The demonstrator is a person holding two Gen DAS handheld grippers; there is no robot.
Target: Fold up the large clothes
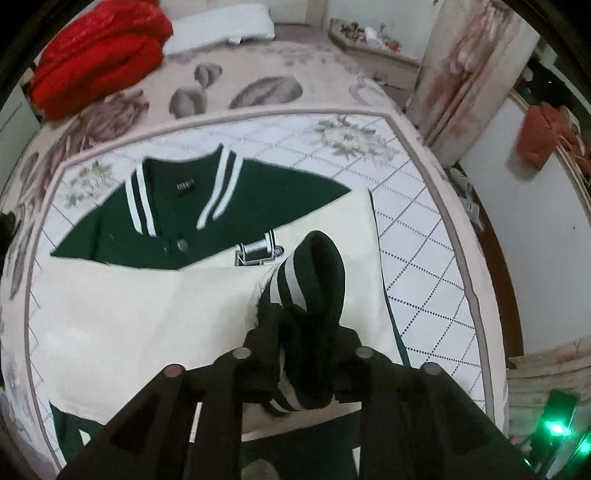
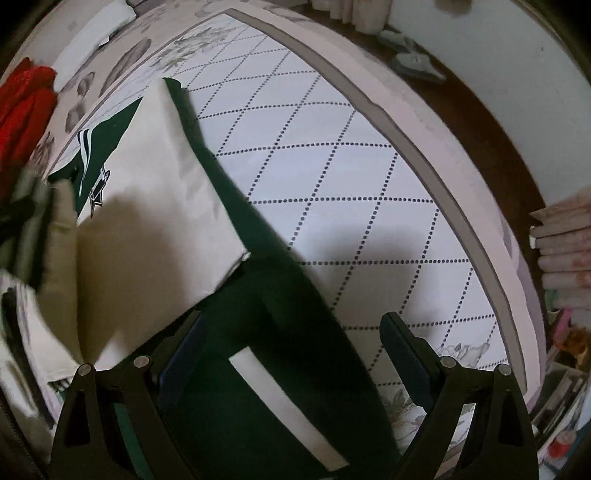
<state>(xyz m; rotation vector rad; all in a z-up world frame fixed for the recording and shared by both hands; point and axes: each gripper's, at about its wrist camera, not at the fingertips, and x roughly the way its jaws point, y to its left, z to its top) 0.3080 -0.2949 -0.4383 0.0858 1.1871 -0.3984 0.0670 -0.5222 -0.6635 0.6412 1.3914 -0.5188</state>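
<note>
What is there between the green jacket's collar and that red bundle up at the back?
Only patterned bedspread lies between the collar and the red bundle, seen in the left wrist view.

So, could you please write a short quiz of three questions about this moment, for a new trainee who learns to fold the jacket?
1. True or false: the left gripper is shut on the striped cuff of the jacket's cream sleeve.
2. Multiple choice: the right gripper is (A) shut on the collar, (B) open above the green jacket body, (C) holding the red bedding.
3. Fill in: the red bedding lies at the far side of the bed, next to a white ____.

Key
1. True.
2. B: its fingers stand wide apart and hold nothing.
3. Pillow.
</note>
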